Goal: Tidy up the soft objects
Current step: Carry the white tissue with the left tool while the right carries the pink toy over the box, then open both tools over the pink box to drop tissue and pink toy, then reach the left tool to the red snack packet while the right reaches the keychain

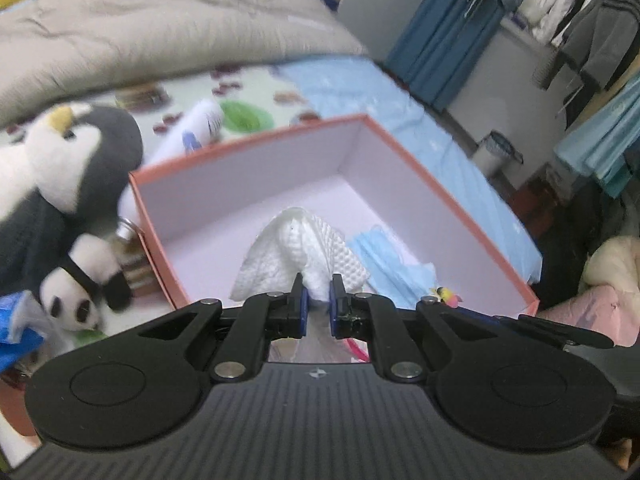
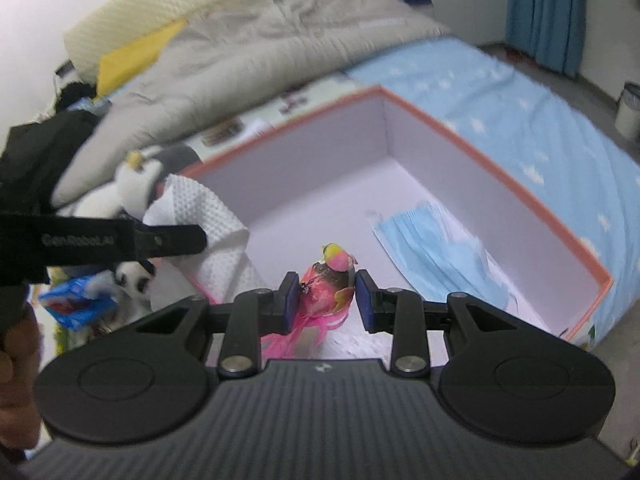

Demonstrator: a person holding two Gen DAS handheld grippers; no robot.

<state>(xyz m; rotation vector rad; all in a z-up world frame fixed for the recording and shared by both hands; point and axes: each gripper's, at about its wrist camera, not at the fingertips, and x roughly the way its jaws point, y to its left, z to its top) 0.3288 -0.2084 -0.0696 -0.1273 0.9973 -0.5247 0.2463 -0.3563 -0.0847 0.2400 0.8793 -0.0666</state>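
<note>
A pink-rimmed open box (image 1: 240, 148) with a pale inside sits on the bed; it also shows in the right wrist view (image 2: 500, 172). My left gripper (image 1: 318, 300) is shut on a white embossed tissue (image 1: 296, 252) and holds it over the box's near left part. A blue face mask (image 1: 384, 260) lies in the box, also seen in the right wrist view (image 2: 436, 248). My right gripper (image 2: 322, 296) is partly open around a pink feathered toy (image 2: 326, 284) above the box's near side. Whether the pads press it is unclear.
A penguin plush (image 1: 76, 160) and a small panda plush (image 1: 84, 280) lie left of the box. A blue packet (image 1: 16, 324) is at the far left. A grey duvet (image 1: 160, 28) covers the bed's head. A bin (image 1: 496, 152) stands on the floor.
</note>
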